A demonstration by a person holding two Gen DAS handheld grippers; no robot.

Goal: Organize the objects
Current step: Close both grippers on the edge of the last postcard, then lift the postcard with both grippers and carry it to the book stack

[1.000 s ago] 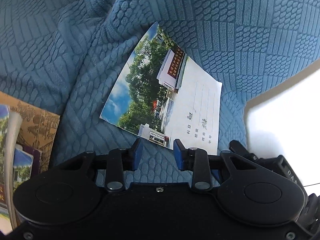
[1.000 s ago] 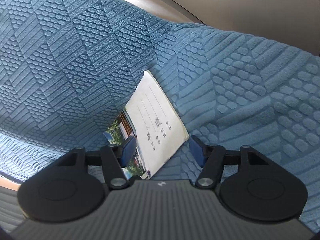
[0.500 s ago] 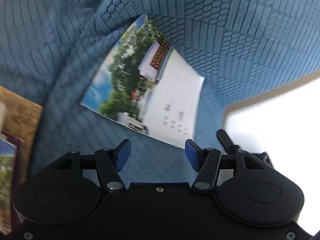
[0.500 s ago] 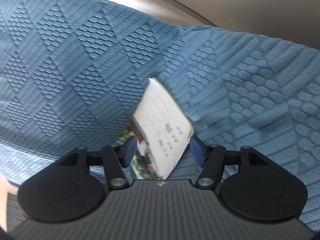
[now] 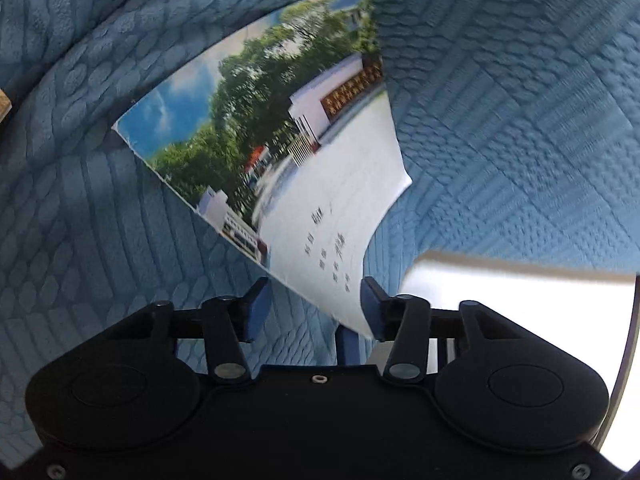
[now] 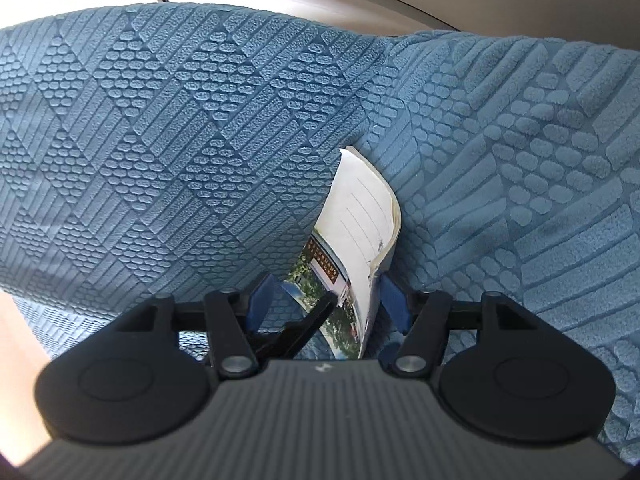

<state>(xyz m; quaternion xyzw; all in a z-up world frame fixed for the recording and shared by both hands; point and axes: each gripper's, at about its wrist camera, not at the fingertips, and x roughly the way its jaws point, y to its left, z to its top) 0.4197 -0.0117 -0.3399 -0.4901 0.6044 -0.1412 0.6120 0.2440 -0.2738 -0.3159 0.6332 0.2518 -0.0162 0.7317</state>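
I am closing my left gripper (image 5: 314, 308) on the near white corner of the booklet (image 5: 280, 152); that corner is sitting between the jaws, against the right pad, with a gap still showing on the left, so nothing is clamped yet. My right gripper (image 6: 326, 306) is standing half-wide around the booklet's lower edge, and I cannot tell whether its pads are pressing the paper. The booklet is lying on the blue sofa cover (image 5: 520, 120), bowed upward, its far end leaning into the fold where the seat meets the back.

What I am worrying about: the paper is thin and already curling, so a pinch on one corner could crease it or let it slide free as I lift. With both tools on the same end, pulling in different directions could tear or buckle the cover. The soft, wrinkled fabric could also get caught under a pad.

A black finger of the other tool is crossing my right view, crowding the grip. A bright white surface (image 5: 520, 296) is lying just right of the left gripper.
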